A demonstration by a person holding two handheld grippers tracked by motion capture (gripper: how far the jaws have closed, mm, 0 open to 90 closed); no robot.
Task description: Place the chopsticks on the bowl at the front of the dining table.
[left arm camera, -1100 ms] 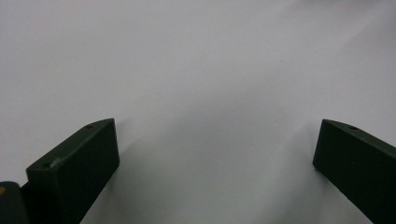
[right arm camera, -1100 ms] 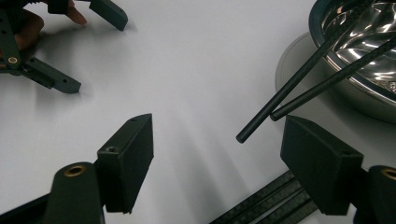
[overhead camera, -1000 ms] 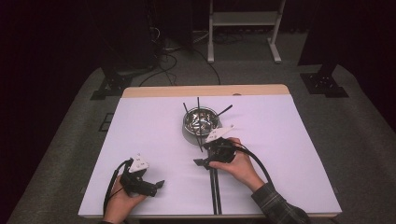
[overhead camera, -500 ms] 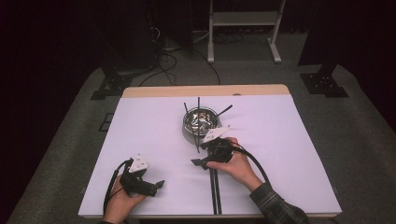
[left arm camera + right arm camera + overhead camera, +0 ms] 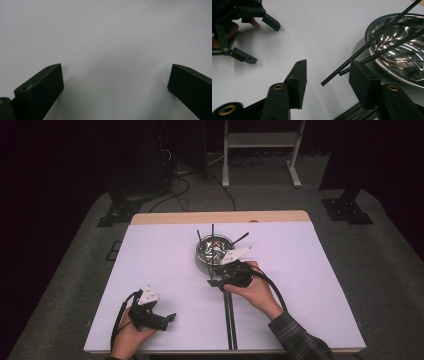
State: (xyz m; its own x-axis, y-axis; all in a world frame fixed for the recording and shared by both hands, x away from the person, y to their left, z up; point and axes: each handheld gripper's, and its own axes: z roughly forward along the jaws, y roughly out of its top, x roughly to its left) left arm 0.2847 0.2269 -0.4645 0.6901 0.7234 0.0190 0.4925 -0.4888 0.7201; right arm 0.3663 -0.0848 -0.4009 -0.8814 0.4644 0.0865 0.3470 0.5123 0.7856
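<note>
- A white table (image 5: pixel 150 255) with a pale wooden strip along its far edge; dark floor around it, cables and a white stand's legs at twelve o'clock beyond
- A shiny metal bowl (image 5: pixel 214 251) just past the table's middle; thin black sticks (image 5: pixel 212 236) lean out of it, fanning toward eleven, twelve and two o'clock
- The right gripper (image 5: pixel 216 281) sits at the bowl's six o'clock rim, its jaws having just been closing; what lies between them cannot be told here
- Two long black rods (image 5: pixel 229 320) lie side by side, running from that gripper toward six o'clock
- The left gripper (image 5: pixel 170 318) rests at seven o'clock, jaws apart, pointing toward three o'clock
</note>
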